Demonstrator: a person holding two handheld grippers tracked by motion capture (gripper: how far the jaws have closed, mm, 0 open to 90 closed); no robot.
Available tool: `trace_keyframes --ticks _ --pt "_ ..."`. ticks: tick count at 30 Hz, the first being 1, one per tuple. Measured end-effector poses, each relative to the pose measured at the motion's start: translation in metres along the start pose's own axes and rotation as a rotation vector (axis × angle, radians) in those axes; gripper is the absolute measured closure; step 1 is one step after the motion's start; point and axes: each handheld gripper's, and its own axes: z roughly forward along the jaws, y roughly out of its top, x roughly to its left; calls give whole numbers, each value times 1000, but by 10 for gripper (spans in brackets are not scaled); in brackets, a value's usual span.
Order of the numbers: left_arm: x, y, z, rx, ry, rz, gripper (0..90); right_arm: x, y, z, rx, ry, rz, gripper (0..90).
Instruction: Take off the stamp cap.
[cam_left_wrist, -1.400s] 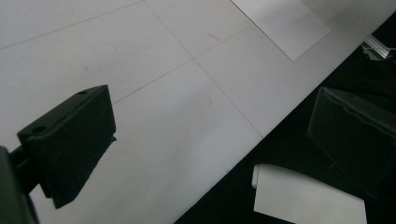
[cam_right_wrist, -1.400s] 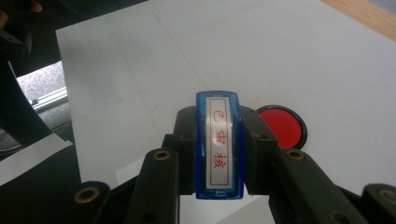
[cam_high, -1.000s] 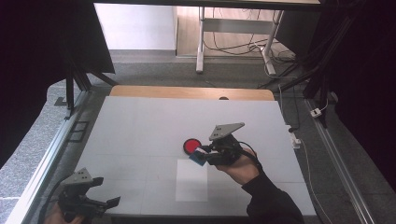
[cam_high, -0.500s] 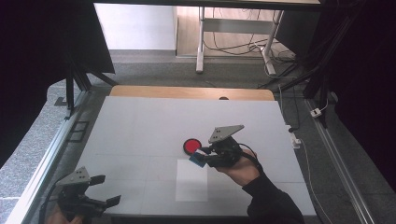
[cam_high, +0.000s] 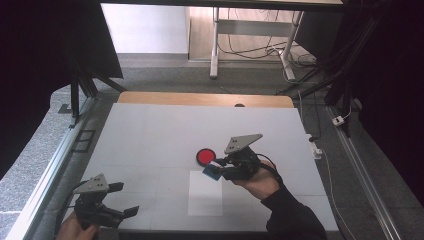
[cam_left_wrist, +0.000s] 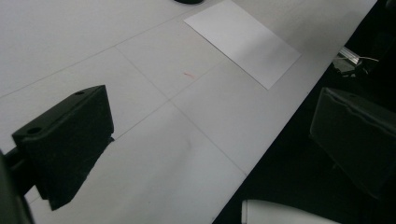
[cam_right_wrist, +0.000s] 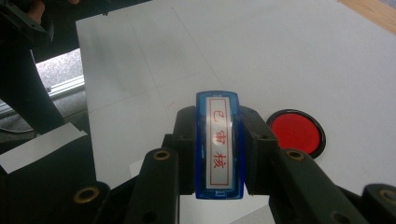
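Blue stamp | red lettering legible from right tongs view

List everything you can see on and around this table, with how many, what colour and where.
Stamp: one, blue with a red-lettered white label, clamped between the right gripper's jaws.
Ink pad: one, round, red in a black rim, mid-table beside the stamp.
Paper sheet: one, white, flat on the table near its front edge.
Table: one, white top with a wooden far edge.
Desk frame: one, pale, on the floor beyond the table.
Right gripper: one, black, shut on the stamp.
Left gripper: one, black, open, front-left corner.
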Motion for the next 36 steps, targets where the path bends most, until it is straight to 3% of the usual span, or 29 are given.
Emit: trace_keyframes --ticks 7,18,25,31,36 --pt "-5 13 9 -2 2 64 0 0 1 -1 -1 2 -7 712" --pt "-5 34 21 -44 -24 82 0 0 1 -3 -4 11 -13 712" --pt "-5 48 32 -9 -33 106 0 0 1 -4 0 21 -20 712" --pt "-5 62 38 -16 -53 145 0 0 1 -5 -5 26 -26 712" --pt "-8 72 46 -13 -62 153 0 -1 1 -4 -6 36 -26 712"
